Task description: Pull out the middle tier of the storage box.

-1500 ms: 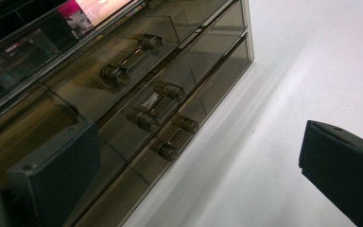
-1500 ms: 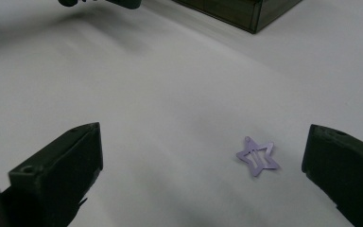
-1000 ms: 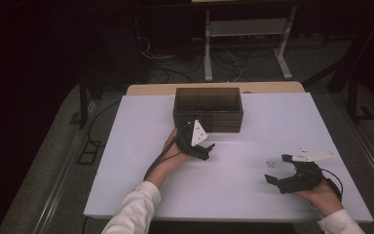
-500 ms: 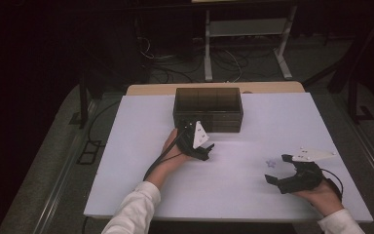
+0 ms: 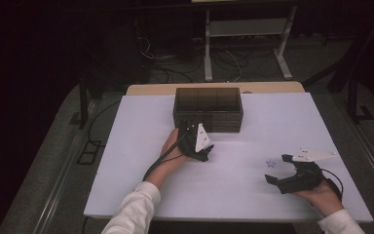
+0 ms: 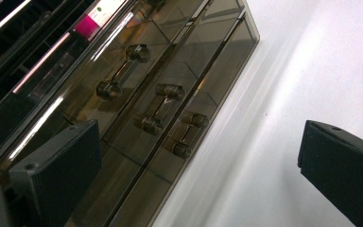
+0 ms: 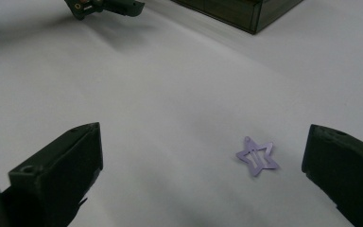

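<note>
A dark smoked-plastic drawer box (image 5: 208,108) stands at the far middle of the white table (image 5: 126,161). My left gripper (image 5: 197,141) hovers just in front of it, open, jaws wide apart. In the left gripper view the box front (image 6: 137,94) shows three stacked drawers with small bar handles (image 6: 163,108), all shut. A small purple star-shaped hair clip (image 5: 271,163) lies flat on the table at the right. My right gripper (image 5: 278,169) is open just right of the clip. In the right gripper view the clip (image 7: 256,157) lies between and ahead of the jaws, nearer the right one.
Table edges run close to the right hand at the front right. Beyond the table are a wooden board edge (image 5: 151,89), cables on the floor (image 5: 224,58) and a metal stand (image 5: 246,29). The left gripper (image 7: 105,6) also shows far off in the right gripper view.
The left gripper has crept slightly toward the drawer box. The right gripper and the clip stay where they were.
</note>
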### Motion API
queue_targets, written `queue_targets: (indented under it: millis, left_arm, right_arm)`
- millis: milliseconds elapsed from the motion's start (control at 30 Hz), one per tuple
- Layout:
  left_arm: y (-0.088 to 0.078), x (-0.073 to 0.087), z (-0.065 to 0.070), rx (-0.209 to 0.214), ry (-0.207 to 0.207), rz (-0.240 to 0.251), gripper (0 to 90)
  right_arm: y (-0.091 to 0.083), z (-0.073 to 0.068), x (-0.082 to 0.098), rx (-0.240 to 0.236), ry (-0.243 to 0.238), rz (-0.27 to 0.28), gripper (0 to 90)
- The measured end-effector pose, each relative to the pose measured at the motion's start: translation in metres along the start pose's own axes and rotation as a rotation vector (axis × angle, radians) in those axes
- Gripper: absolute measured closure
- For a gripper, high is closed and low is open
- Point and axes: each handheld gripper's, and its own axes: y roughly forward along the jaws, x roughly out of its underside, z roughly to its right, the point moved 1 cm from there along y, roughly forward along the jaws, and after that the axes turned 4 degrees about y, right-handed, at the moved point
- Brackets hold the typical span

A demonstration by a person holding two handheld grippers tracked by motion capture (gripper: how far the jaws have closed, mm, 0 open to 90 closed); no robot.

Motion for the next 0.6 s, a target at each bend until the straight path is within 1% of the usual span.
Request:
queue_targets:
  millis: [67, 133, 600]
  left_arm:
    - [0.0004, -0.0002, 0.0011, -0.003, 0.007, 0.002, 0.0]
    - [0.0003, -0.0004, 0.0017, -0.010, 0.029, -0.004, 0.0]
    - [-0.0001, -0.0025, 0.0065, -0.050, 0.123, -0.018, 0.0]
  right_arm:
    - [0.0000, 0.0000, 0.0000, 0.000, 0.000, -0.001, 0.0]
    - [0.0001, -0.0001, 0.0001, 0.000, 0.000, -0.001, 0.0]
    - [0.0001, -0.0003, 0.0002, -0.001, -0.002, -0.002, 0.0]
